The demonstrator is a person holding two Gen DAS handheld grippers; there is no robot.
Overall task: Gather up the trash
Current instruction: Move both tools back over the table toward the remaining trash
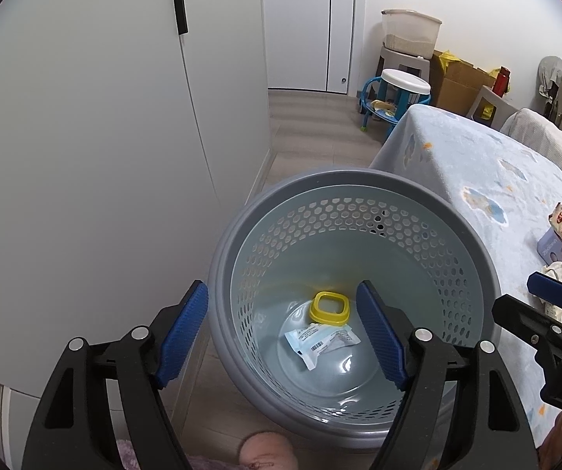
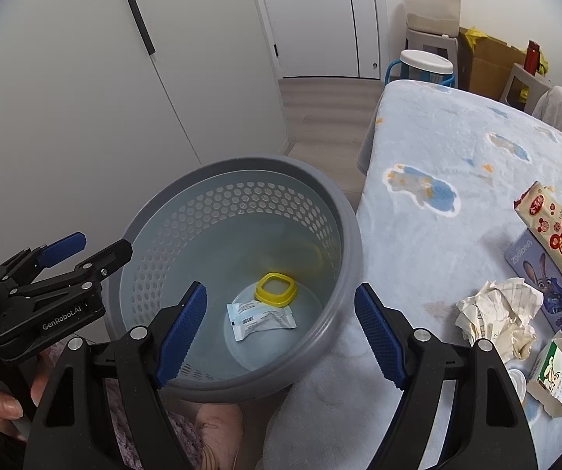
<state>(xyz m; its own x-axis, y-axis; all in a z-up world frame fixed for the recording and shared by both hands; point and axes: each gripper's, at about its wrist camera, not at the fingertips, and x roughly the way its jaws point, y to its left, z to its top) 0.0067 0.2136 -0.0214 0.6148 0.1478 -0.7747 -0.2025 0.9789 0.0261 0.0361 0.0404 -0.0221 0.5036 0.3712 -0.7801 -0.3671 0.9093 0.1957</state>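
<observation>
Bin lower centre holds yellow ring and wrapper; left gripper and right gripper fingers spread, empty.

Grey perforated bin standing on floor, mouth lying wide open from above; only yellow ring and white wrapper lying at bottom. Bed edge pressing against bin's right side. White wardrobe closing off left, narrow floor strip running between. On bed, crumpled paper, cartons and snack bag crowding right edge.
</observation>
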